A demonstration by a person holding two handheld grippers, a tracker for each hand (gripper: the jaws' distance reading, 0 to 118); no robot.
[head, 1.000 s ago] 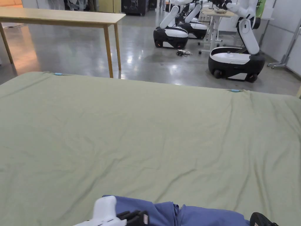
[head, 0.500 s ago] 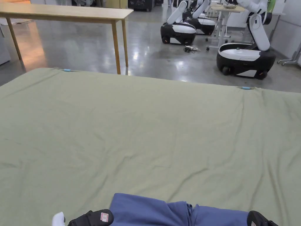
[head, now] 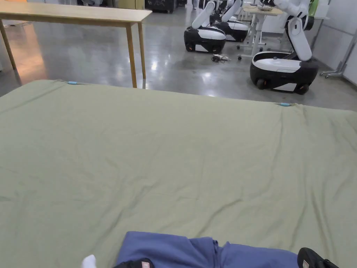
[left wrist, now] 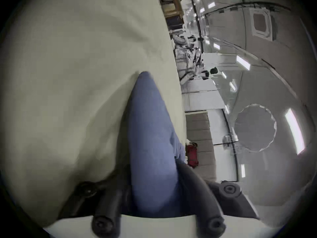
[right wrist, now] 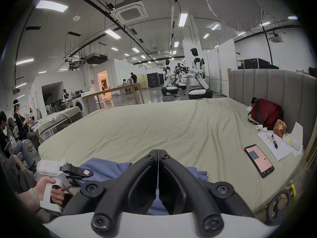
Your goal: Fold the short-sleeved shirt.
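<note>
While the blue shirt (head: 205, 252) lies bunched at the bed's (head: 167, 153) near edge, folding looks barely begun: left tongs (left wrist: 154, 181) pinch its fabric, right tongs (right wrist: 158, 171) are pressed together, seemingly empty.

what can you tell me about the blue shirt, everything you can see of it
The blue shirt is a plain, soft-looking fabric with no print that shows. It lies bunched at the near edge of the green sheet, unfolded, a crease running down its middle. In the left gripper view a fold of it runs up between the left gripper jaws; whether they pinch it is unclear. The right gripper hangs over it with jaws closed together, empty as far as shows.
</note>
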